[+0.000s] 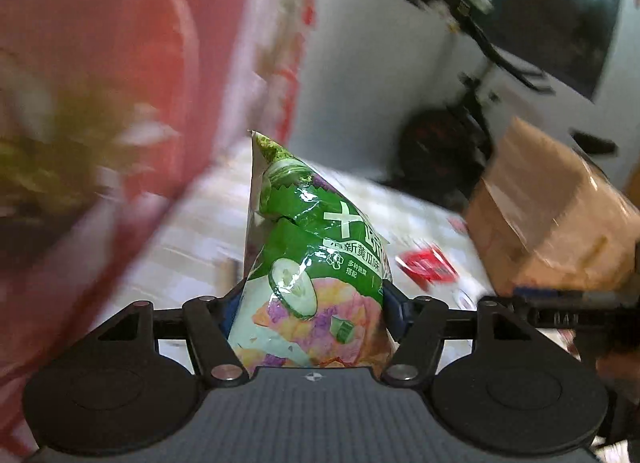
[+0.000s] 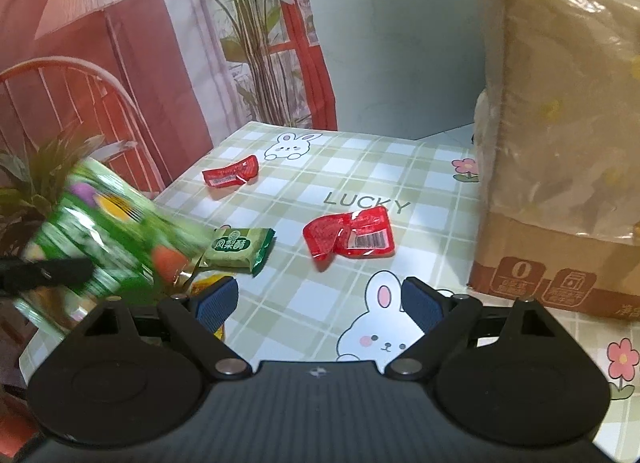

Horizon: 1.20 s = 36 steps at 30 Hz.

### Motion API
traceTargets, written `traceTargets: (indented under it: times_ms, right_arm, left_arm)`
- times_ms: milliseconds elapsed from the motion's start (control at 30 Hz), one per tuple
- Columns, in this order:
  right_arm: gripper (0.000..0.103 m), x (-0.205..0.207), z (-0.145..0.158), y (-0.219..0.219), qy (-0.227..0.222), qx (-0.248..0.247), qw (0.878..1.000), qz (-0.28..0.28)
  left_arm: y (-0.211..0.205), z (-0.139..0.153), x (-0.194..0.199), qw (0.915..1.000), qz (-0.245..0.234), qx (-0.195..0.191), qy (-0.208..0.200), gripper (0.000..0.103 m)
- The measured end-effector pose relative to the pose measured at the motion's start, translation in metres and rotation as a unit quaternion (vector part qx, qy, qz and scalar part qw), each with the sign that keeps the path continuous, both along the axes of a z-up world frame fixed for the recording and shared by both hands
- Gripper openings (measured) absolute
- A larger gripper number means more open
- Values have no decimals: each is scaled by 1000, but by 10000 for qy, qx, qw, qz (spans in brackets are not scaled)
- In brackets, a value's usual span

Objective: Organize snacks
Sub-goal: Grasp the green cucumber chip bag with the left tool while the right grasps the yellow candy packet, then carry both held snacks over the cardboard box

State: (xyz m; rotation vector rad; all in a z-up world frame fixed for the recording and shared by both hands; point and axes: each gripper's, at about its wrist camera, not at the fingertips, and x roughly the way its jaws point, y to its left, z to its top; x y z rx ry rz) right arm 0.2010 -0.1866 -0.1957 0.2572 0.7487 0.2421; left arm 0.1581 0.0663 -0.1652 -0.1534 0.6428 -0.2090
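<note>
Left wrist view: the left gripper (image 1: 312, 299) clamped a green chip bag (image 1: 312, 263) between its pads, the bag standing up ahead of the fingers. A cardboard box (image 1: 552, 223) stood ahead to the right.

Right wrist view: the right gripper (image 2: 320, 299) stood wide, nothing between its jaws. A red packet (image 2: 350, 233) lay just ahead on the tablecloth (image 2: 360, 167), a green biscuit pack (image 2: 240, 251) ahead-left, another red wrapper (image 2: 231, 172) farther off.
</note>
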Motion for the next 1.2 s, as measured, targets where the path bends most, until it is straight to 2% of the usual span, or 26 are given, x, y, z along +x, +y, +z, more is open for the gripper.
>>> traceTargets:
  times_ms: [167,333,600,767,833,900,1000,1100,1200]
  right_arm:
    - [90,9,-3,22,-23,-111,9996,276]
    - [82,20,-4,55,-118,-245,9972,696]
    - [65,37,-15,99,-106,-449,9919,1183]
    - [64,41,-33,126,94,-735,9865,1460]
    - [58,41,-39,132,135,-870,9856,1442]
    - [55,39,-42,133,85,-934,9858,1395]
    - [37,34,-41,132,8,-1017,9841,1458]
    - [34,27,-39,128,-33,-1129,9820,1517]
    - [34,20,-33,115,-116,-1007,9852,1382]
  left_arm:
    - [28,18,-25,9958,835,-277,-263,68]
    - [46,31,-41,9897,1303,-361,-468,68]
    - [56,24,-42,9881,1402,-475,-414,68]
    - [56,18,-40,9881,1405,-553,-305,68]
    - [57,16,-39,9882,1401,-558,-280,68]
    - [59,13,-40,9885,1388,-544,-267,68]
    - [56,10,-43,9892,1363,-488,-247,68]
    - [49,9,-41,9902,1315,-410,-249,68]
    - [42,10,-35,9914,1237,-349,-247,68]
